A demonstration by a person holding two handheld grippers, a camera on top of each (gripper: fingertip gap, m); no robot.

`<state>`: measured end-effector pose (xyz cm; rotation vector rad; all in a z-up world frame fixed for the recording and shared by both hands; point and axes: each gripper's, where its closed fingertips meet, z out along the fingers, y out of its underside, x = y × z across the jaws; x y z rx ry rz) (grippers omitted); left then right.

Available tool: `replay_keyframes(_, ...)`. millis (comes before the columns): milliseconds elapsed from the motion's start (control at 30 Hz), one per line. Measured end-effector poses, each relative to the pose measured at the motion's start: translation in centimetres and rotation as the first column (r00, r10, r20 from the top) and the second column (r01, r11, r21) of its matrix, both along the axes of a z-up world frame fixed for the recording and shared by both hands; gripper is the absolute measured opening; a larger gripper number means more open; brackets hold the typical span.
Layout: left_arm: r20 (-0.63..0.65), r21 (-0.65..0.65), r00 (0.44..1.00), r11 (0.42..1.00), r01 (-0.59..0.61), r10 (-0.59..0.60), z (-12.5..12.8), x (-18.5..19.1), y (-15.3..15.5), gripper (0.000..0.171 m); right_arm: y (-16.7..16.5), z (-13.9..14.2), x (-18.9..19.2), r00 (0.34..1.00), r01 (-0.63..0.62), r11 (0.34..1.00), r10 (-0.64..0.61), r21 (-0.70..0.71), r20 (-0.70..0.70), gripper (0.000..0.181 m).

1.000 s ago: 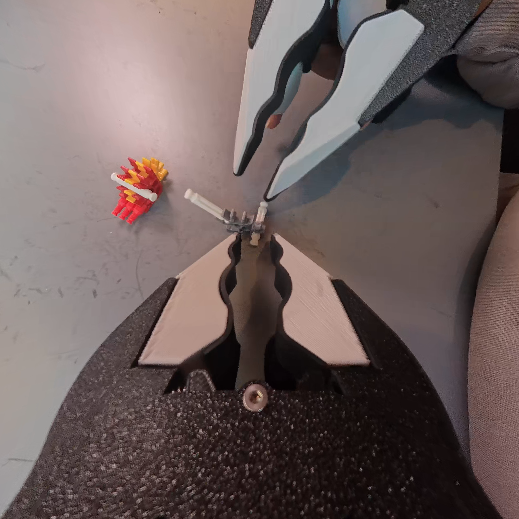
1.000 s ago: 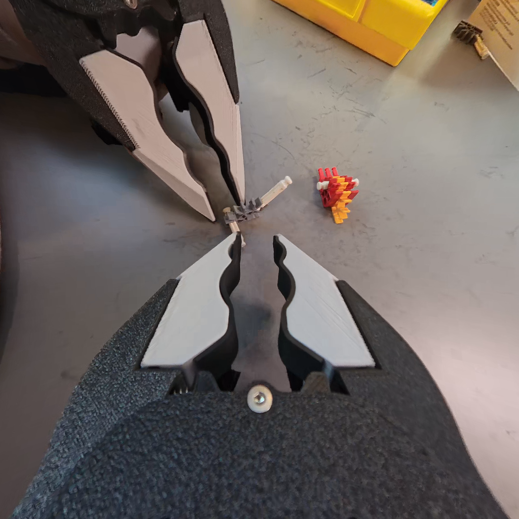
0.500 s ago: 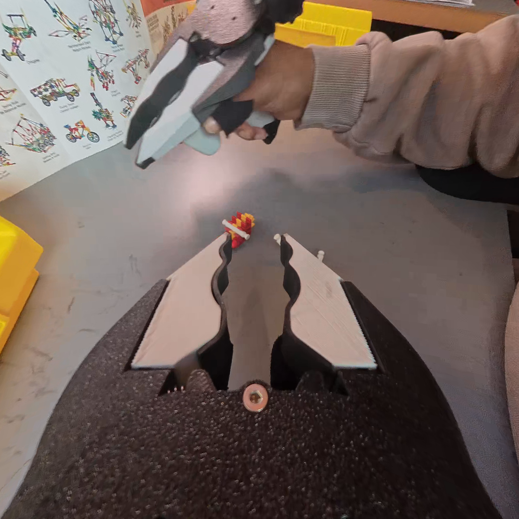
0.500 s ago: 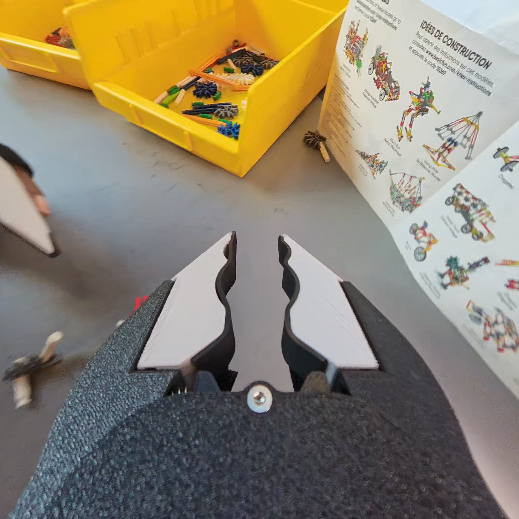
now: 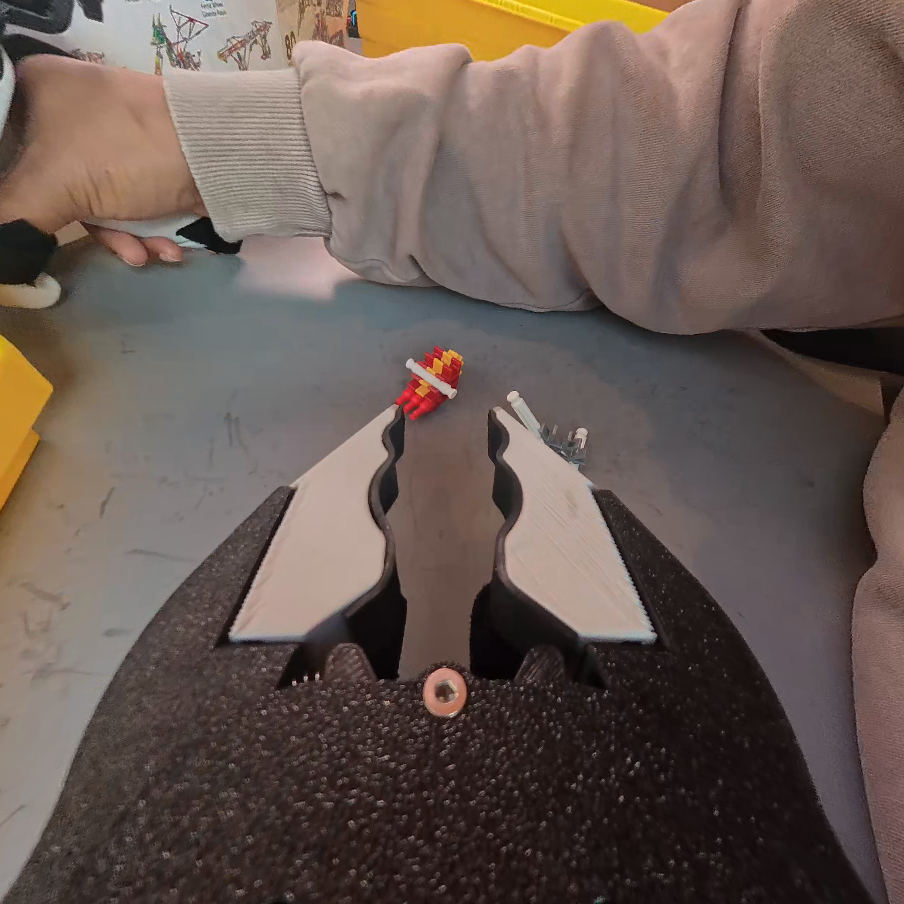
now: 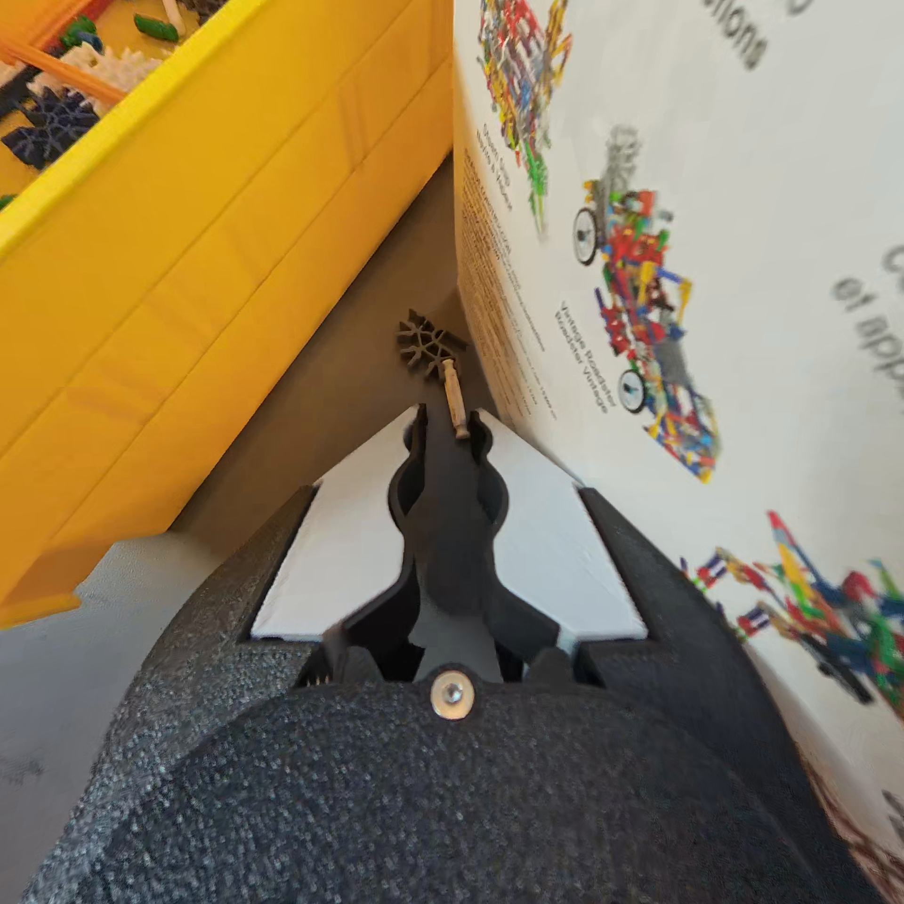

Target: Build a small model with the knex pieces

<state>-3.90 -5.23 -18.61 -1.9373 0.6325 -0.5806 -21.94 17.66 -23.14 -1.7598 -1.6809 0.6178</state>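
The right gripper [image 6: 447,423] has swung to a brown connector [image 6: 426,341], jaws parted, empty; left gripper [image 5: 444,413] jaws gape, empty.

Left wrist view: stacked connector cluster [image 5: 433,382] at frame centre on the table [image 5: 195,440]; rod-and-connector piece [image 5: 553,433] just to its right; sleeved arm [image 5: 538,171] across the top. Right wrist view: bin [image 6: 195,244] upper left, instruction sheet [image 6: 734,244] right, snowflake connector with rod [image 6: 433,350] between them.
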Motion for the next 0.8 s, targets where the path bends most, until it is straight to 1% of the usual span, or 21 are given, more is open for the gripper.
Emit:
replay_keyframes(33,-0.002,-0.003,1.0,1.0,0.0,0.0,-0.1,0.0,0.0,0.034,0.2,-0.2,0.0,1.0,0.006,1.0,-0.006,-0.002,0.024,0.006)
replay_keyframes(67,-0.004,-0.002,1.0,1.0,0.001,-0.001,-0.1,0.0,0.0,0.034,0.1,-0.2,0.0,1.0,-0.005,1.0,0.005,-0.009,0.029,0.003)
replay_keyframes(133,-0.006,0.001,1.0,1.0,0.0,0.0,-0.1,0.0,0.0,0.034,-0.3,-0.1,0.8,0.998,-0.042,0.999,0.043,-0.012,0.049,0.002)
replay_keyframes(167,-0.006,0.005,1.0,1.0,-0.001,0.002,0.0,0.0,0.0,0.033,-0.7,0.0,1.6,0.997,-0.057,0.998,0.057,-0.011,0.055,0.002)
replay_keyframes(233,0.001,0.006,1.0,1.0,-0.001,0.001,0.1,0.0,-0.2,0.032,-2.0,1.2,4.1,0.996,-0.088,0.996,0.088,-0.007,0.025,0.002)
replay_keyframes(333,0.026,0.018,1.0,1.0,-0.009,0.008,0.6,-0.1,-0.3,0.031,-5.8,4.4,9.7,0.986,-0.159,0.987,0.159,0.006,-0.053,0.002)
replay_keyframes(433,0.006,0.056,1.0,0.998,-0.014,0.013,1.1,0.1,-0.1,0.033,-10.5,6.3,16.6,0.975,-0.222,0.975,0.223,0.025,-0.01,0.003)
replay_keyframes(500,-0.038,0.082,0.999,0.997,0.003,0.0,1.1,0.8,0.0,0.033,-13.6,7.1,20.5,0.974,-0.224,0.974,0.224,0.018,0.007,0.003)
replay_keyframes(533,-0.059,0.092,0.998,0.996,0.02,-0.015,1.1,1.4,0.0,0.033,-15.4,7.5,22.0,0.975,-0.223,0.975,0.223,-0.002,-0.007,0.003)
replay_keyframes(600,-0.085,0.123,0.994,0.99,0.072,-0.062,1.7,3.2,-0.2,0.034,-18.6,8.3,24.1,0.976,-0.21,0.977,0.207,-0.041,-0.07,0.003)
replay_keyframes(667,-0.115,0.184,0.987,0.974,0.134,-0.114,2.8,5.1,-0.6,0.034,-21.0,8.5,25.6,0.975,-0.196,0.979,0.189,-0.051,-0.119,0.003)
replay_keyframes(733,-0.183,0.23,0.969,0.951,0.204,-0.164,3.6,6.7,-1.2,0.033,-22.3,8.1,26.8,0.978,-0.177,0.984,0.172,-0.029,-0.118,0.003)
replay_keyframes(800,-0.292,0.267,0.944,0.935,0.234,-0.153,3.7,7.5,-1.2,0.027,-23.0,8.0,27.7,0.981,-0.164,0.986,0.162,-0.006,-0.109,0.003)
